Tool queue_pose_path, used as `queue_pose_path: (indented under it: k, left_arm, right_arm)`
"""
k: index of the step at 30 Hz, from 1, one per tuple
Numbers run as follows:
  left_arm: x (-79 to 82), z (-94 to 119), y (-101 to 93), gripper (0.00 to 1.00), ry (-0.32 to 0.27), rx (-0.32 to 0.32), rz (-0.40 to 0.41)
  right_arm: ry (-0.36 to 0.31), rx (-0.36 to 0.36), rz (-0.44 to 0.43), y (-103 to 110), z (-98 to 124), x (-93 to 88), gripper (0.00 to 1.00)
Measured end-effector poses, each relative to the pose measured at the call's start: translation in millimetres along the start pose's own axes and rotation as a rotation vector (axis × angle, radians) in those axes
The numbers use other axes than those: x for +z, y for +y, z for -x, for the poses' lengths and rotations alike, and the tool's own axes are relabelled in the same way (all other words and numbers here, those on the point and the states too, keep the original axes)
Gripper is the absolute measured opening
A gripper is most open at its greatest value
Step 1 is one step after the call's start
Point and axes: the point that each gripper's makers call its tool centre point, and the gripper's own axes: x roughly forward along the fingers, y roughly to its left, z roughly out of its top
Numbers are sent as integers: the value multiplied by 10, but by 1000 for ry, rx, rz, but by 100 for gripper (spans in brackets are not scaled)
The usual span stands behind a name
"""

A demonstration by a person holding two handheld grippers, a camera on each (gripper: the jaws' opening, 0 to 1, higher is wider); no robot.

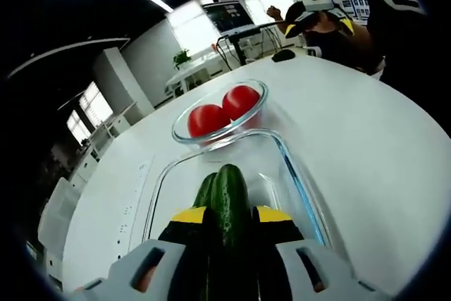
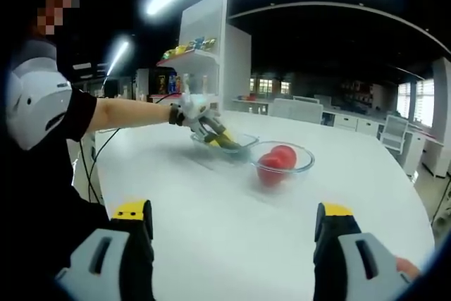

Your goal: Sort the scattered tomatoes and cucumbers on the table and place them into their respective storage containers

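Left gripper [image 1: 229, 220] is clamped on a cucumber [image 1: 230, 199], jaws tight on both sides of it, held over the rectangular glass dish [image 1: 299, 174]. A second cucumber [image 1: 205, 189] lies in the dish just beside the held one, on its left in the left gripper view. Round glass bowl [image 1: 255, 91] sits just past the dish's far end, two tomatoes [image 1: 223, 111] inside. In the right gripper view the left gripper [image 2: 211, 130] reaches over the dish [image 2: 243, 137], bowl [image 2: 304, 160] near it with tomatoes [image 2: 276, 158]. Right gripper [image 2: 232, 234] is spread wide with nothing between its jaws, hovering over bare table [image 2: 232, 202], well apart from both containers.

Step in hand, as I read it: set the cucumber down in the dish. To do it well, lower it until it rests on the glass floor, keep it parallel to the one already there so they lie side by side, then let go and lift straight up. Don't drop from height (glass, could chip or skid).

Edges: dish walls stand close to both jaws, so opening wide may knock the rim; open only enough to free it. Far end of the dish is close to the bowl, so no pushing forward. Open room is behind and to the right side of the table [image 1: 366, 139], which is bare; table edges are well away.
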Motion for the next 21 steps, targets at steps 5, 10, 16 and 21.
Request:
queue_pose_path:
  k: [5, 10, 16, 21]
  left_arm:
    - [16, -16, -32, 29, -5, -3, -3]
    - [9, -12, -8, 33, -7, 4, 7]
    - [22, 14, 45, 38, -22, 9, 17]
    - [79, 39, 83, 42, -45, 21, 26]
  right_arm:
    - [0, 1, 2, 6, -4, 1, 91]
    - [5, 0, 2, 11, -5, -18, 91]
    - [-5, 4, -8, 16, 7, -2, 91]
    - [1, 5, -2, 24, -4, -19, 91]
